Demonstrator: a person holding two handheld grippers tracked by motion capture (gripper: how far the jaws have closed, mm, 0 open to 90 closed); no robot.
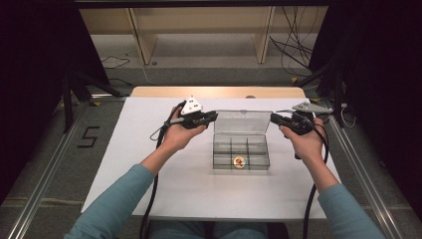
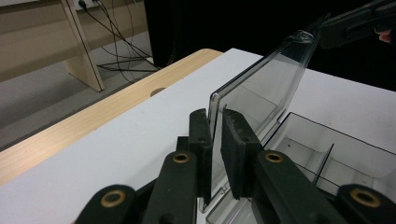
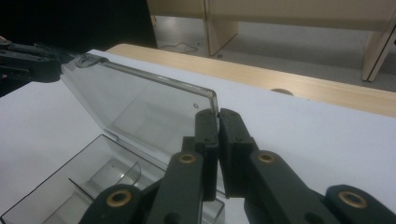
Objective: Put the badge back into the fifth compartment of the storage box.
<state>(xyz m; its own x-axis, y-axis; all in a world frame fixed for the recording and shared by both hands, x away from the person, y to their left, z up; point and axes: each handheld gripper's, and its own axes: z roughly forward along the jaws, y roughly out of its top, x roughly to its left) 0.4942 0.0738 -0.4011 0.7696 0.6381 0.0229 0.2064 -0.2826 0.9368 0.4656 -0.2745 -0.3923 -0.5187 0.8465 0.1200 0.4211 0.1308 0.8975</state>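
Overhead, a white sheet covers the wooden table beside shelving.

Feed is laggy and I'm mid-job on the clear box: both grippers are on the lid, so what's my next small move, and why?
Probably swing the lid gently forward and down over the box, both hands together. The left gripper and right gripper each pinch a side edge of the raised lid, and a small round item already lies in one compartment.
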